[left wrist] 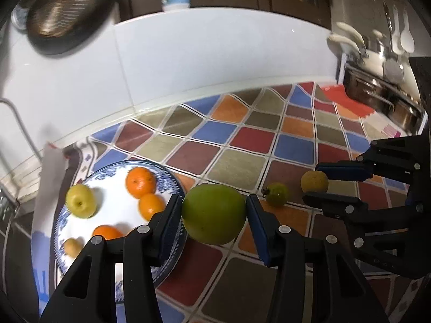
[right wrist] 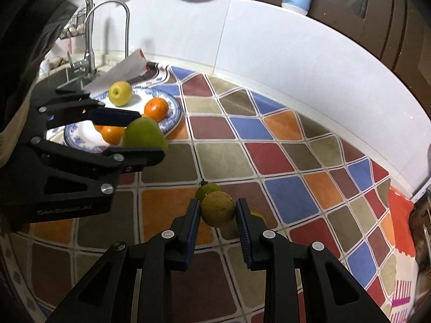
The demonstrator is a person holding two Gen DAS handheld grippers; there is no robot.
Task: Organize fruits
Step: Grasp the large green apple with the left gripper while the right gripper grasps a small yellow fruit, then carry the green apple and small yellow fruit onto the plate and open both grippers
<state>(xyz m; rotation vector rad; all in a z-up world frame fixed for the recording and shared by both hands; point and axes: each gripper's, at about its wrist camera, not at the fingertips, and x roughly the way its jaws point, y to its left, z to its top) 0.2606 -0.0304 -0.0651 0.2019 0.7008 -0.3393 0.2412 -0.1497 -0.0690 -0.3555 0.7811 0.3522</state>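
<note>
Green mango [left wrist: 213,213] clamped mid-air, speckled yellow-green fruit [right wrist: 217,209] clamped too — oranges [left wrist: 141,182], yellow apple [left wrist: 80,200] on plate [left wrist: 172,247]

A home kitchen — a curved tap [right wrist: 89,35] over a sink, white wall tiles [left wrist: 188,62], hanging utensils [left wrist: 398,35] and steel pots [left wrist: 377,91] beside the worktop [right wrist: 269,145].

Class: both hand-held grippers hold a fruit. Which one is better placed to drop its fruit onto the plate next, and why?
Left. The left hand-held gripper grips the large green fruit right at the plate's rim. The right hand-held gripper, shut on the small speckled fruit, sits farther away across the mat.
</note>
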